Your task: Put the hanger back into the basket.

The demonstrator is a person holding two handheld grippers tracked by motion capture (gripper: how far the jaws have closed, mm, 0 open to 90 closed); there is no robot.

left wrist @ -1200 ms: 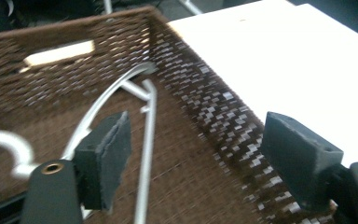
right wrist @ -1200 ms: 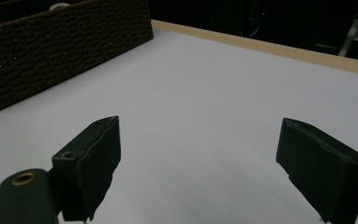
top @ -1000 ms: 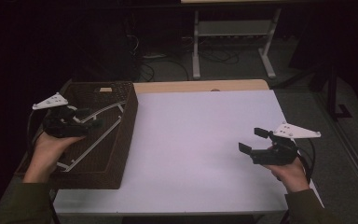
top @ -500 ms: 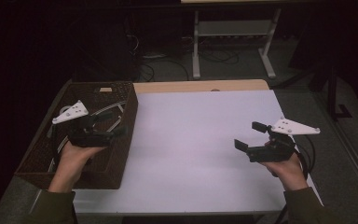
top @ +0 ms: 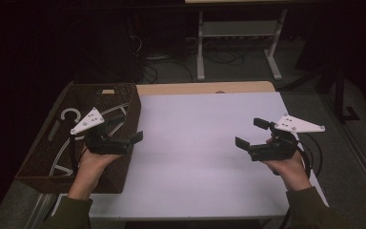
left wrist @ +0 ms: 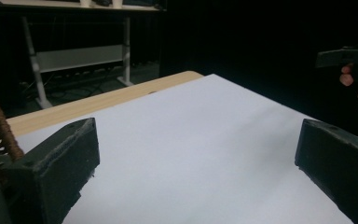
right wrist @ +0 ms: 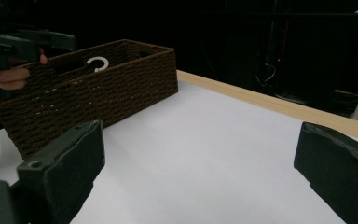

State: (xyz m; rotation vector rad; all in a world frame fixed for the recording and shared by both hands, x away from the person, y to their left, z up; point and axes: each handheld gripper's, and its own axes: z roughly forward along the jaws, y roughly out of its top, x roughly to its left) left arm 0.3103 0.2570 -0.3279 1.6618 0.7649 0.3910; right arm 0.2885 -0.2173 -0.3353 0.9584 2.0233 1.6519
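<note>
Left gripper point(top: 132, 138) is hovering lower left over the wicker basket point(top: 43, 157) edge, jaws spread, empty. Right gripper point(top: 250, 136) is hovering lower right above the white table point(top: 195, 143), jaws also spread, empty.

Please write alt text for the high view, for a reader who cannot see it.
A person's hands hold two open grippers above a white table: the left gripper over the right edge of a brown woven basket holding white hangers, the right gripper over the table's right side.
</note>
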